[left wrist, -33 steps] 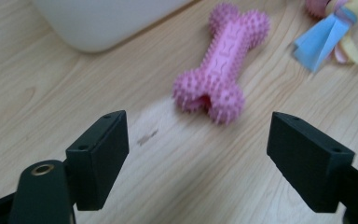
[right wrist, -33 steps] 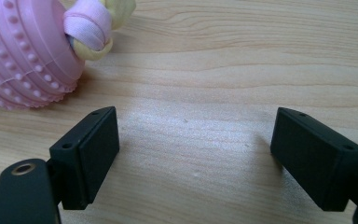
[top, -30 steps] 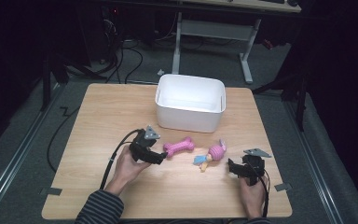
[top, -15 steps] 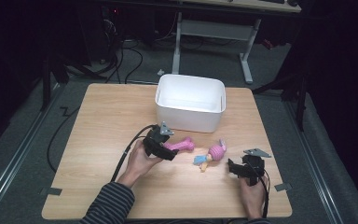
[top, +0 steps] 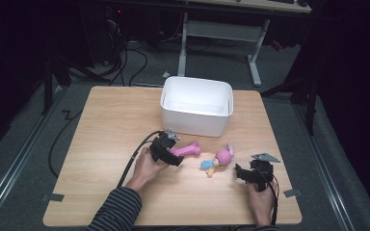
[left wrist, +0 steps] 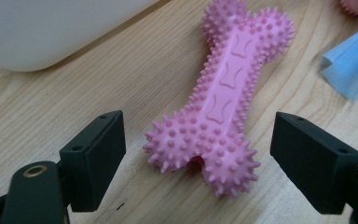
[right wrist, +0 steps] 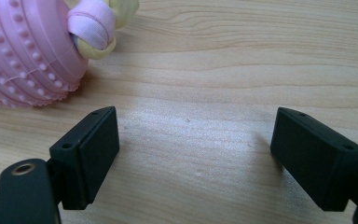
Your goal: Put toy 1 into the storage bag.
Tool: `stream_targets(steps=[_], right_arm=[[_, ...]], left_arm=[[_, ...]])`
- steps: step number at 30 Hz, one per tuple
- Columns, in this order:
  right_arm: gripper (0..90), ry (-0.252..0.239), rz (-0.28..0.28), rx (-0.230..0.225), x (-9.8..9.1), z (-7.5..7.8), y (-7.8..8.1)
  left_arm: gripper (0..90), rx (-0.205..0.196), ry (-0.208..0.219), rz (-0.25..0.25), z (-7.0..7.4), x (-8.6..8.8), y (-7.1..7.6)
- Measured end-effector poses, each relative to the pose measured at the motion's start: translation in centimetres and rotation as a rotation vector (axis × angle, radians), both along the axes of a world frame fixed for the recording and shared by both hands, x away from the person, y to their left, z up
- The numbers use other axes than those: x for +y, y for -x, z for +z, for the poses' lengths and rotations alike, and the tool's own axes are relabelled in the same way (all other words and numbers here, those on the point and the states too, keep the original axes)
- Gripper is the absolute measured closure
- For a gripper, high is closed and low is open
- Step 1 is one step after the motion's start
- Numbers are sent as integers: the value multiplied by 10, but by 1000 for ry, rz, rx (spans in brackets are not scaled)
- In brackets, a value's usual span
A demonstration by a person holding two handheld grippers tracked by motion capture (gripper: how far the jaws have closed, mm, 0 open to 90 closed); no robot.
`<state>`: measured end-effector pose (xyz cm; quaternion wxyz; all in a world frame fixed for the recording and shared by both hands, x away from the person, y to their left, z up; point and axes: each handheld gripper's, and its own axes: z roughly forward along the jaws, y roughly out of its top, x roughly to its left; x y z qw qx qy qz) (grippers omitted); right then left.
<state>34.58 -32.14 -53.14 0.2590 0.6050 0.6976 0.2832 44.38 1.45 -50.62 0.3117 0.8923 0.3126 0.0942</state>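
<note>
At the table's near edge, toward five o'clock, the right gripper (top: 243,173) rests with jaws apart over bare wood, grasping nothing. At seven o'clock, the left gripper (top: 173,158) has just been opening; its released jaws flank the near end of the pink spiky rubber bone (left wrist: 223,102), untouched. Between the grippers lies a small pink-haired doll (top: 219,161). At twelve o'clock stands a white plastic bin (top: 196,118).
</note>
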Motion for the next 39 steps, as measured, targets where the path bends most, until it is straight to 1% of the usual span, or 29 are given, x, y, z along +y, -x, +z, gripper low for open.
stream_targets(steps=[2,4,5,8,9,10,14,20,21,25,28,30,31,37,39], right_arm=[[151,0,1,0,0,0,0],[151,0,1,0,0,0,0],[151,0,1,0,0,0,0],[151,0,0,0,0,0,0],[151,0,1,0,0,0,0],[151,0,1,0,0,0,0],[151,0,1,-1,0,0,0],[151,0,0,-1,0,0,0],[151,0,0,-1,0,0,0],[151,0,0,-1,0,0,0],[151,0,0,0,0,0,0],[151,1,0,-1,0,0,0],[151,0,0,-1,0,0,0],[151,0,0,1,0,0,0],[151,1,-1,3,0,0,0]], left_arm=[[209,-4,-5,-1,-2,-1,0],[258,-3,-1,-7,-3,-3,0],[283,-5,-9,-1,-6,-5,0],[300,-2,-19,-10,-7,-6,0],[318,-14,-30,-6,-8,-7,0],[338,-14,-30,-6,-8,-7,0],[347,-5,-26,-10,-6,-5,0],[359,-15,-45,-16,-5,-5,3],[362,-24,-42,-18,-3,-5,4],[365,-36,-41,-29,-1,-3,5],[367,-28,-35,-42,0,-1,6],[368,-27,-29,-39,1,2,7],[369,-28,-29,-40,3,3,7],[371,-41,9,-33,16,9,11],[372,-47,15,-28,20,12,13]])
